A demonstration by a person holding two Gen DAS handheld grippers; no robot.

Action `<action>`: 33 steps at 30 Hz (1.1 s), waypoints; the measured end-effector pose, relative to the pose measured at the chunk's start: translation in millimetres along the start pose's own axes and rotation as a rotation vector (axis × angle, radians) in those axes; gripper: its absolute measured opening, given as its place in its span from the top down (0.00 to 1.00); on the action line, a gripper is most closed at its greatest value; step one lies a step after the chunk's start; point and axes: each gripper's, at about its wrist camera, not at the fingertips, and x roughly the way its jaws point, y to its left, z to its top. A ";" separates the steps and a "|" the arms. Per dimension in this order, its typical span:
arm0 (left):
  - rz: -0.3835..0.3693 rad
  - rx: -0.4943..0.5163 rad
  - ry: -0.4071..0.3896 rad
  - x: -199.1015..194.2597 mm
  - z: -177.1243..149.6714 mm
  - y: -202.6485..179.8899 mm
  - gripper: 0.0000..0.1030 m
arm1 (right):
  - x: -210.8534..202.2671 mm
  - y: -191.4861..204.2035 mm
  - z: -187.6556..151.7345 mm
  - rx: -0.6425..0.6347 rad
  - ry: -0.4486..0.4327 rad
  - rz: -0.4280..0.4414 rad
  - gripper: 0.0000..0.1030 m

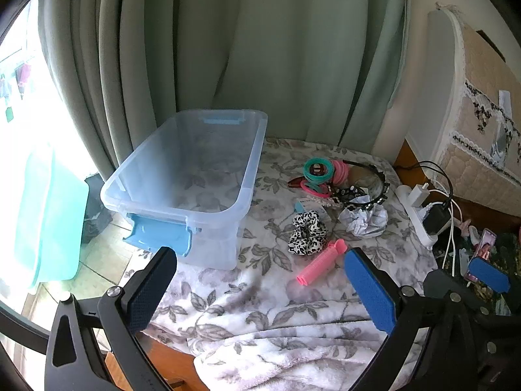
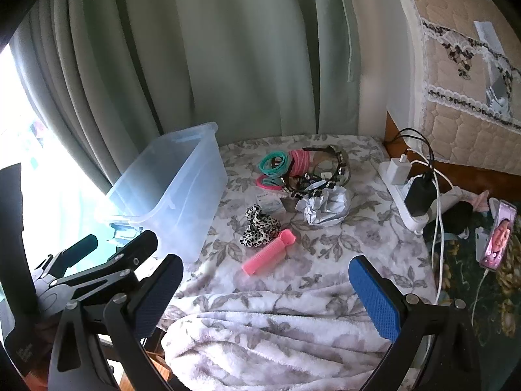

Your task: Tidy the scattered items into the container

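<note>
The clear container [image 1: 182, 176] with blue latches stood open and empty. Beside it lay a pink roller [image 1: 320, 262], a leopard scrunchie [image 1: 306, 233] and piled hair bands [image 1: 322, 172].

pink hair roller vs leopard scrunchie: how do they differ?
The pink hair roller is a straight, rigid-looking tube in one colour; the leopard scrunchie is a crumpled, soft fabric loop with black-and-white spots. The roller lies nearer the grippers, the scrunchie just behind it. Both rest on the floral blanket, outside the clear bin.
</note>
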 end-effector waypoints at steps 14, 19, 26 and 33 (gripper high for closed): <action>-0.012 0.001 -0.002 0.4 -0.1 1.0 0.00 | -4.7 1.8 -0.7 -0.024 -0.045 -0.009 0.00; -0.026 -0.003 -0.014 0.0 0.6 1.8 0.00 | -8.0 3.5 0.3 -0.042 -0.070 -0.021 0.00; -0.041 -0.003 -0.038 -2.8 1.9 2.2 0.00 | -11.4 6.3 4.8 -0.052 -0.086 -0.035 0.00; -0.040 -0.001 -0.075 -7.6 1.4 2.2 0.00 | -14.2 7.3 4.3 -0.049 -0.093 -0.042 0.00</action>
